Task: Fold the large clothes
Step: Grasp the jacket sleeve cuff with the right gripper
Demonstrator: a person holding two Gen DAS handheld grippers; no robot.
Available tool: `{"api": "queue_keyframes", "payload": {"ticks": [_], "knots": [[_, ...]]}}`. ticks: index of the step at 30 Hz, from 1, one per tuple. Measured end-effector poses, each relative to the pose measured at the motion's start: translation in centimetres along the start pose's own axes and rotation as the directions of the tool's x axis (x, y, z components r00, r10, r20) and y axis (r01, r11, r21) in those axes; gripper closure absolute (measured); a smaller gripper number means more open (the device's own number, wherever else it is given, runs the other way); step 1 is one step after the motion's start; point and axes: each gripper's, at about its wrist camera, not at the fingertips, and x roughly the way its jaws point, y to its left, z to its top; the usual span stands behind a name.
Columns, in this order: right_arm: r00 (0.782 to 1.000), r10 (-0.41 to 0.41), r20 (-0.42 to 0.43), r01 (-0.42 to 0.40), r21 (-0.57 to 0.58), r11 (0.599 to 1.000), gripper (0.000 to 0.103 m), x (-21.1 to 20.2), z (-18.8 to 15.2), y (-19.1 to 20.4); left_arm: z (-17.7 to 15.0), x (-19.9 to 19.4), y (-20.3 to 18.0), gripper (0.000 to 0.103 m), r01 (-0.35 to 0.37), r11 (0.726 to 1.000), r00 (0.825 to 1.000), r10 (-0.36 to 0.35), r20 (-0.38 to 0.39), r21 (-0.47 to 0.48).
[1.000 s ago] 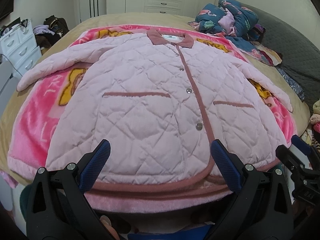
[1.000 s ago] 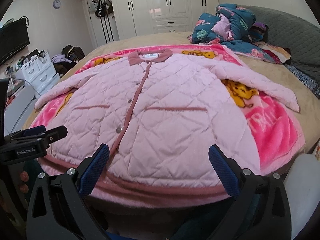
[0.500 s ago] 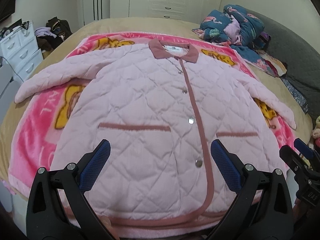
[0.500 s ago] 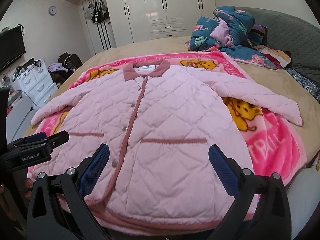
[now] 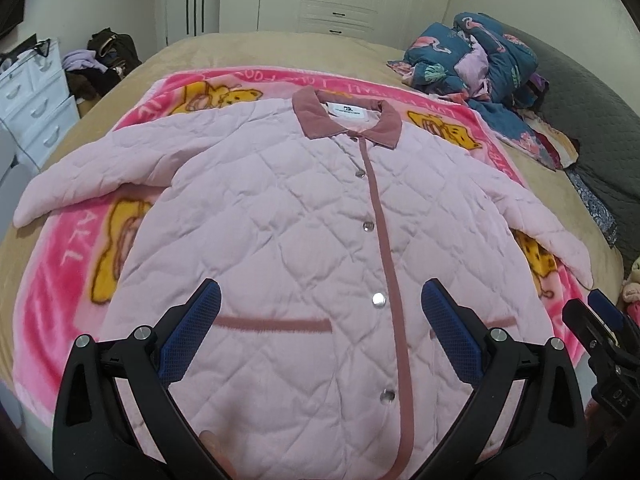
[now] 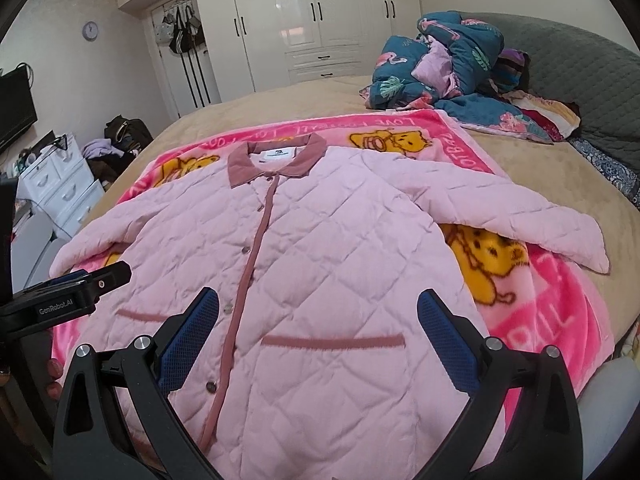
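Because it is quilted and padded, the pink jacket point(image 5: 288, 240) will likely handle as soft, bulky and fairly light, springy enough to resist a crisp crease and inclined to puff open again once folded. It lies face up and buttoned on a pink cartoon blanket point(image 5: 68, 264) spread over the bed point(image 6: 540, 176), collar point(image 5: 348, 118) toward the far edge, hem toward the near edge, both sleeves splayed out toward the side edges. My judgement is that the best holds are the sleeve cuffs and the hem corners, where a double layer and the darker piping give something firm to pinch; the smooth mid-panel would only bunch. The left hand-held gripper point(image 5: 320, 336) hovers above the lower front with its jaws wide apart and nothing between them, and the right hand-held gripper point(image 6: 320, 336) hovers likewise, jaws spread and empty, over the pocket on its side. Each view catches the other tool at its margin. Hidden from both cameras is the hem itself, covered by the gripper bodies at the bottom of each frame, so whether it lies flat or hangs over the near edge of the bed I cannot tell. The far cuff point(image 6: 588, 248) shows clearly only in the right view. A heap of patterned bedding point(image 6: 444, 64) sits well apart near the far corner.
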Motion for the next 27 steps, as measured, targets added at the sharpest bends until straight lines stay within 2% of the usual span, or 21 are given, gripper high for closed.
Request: {"api": "queue_keyframes", "payload": {"ticks": [10,19,27], "knots": [[0.999,-0.048,-0.011,0.049,0.063,0.997,0.004,3.6,3.1,-3.4,3.5,4.6,-1.6,0.009,0.021,1.0,0.999,-0.021,-0.05,0.003],[0.995,-0.1,-0.028,0.104,0.148,0.984,0.004,7.1,5.4,-8.2,6.0,7.9,-3.8,0.009,0.025,0.999,0.996,-0.023,-0.081,0.031],[0.986,-0.159,-0.045,0.166,0.249,0.954,0.004,9.5,6.3,-13.5,7.8,10.6,-6.2,0.009,0.041,0.997,0.994,-0.035,-0.102,0.064]]}}
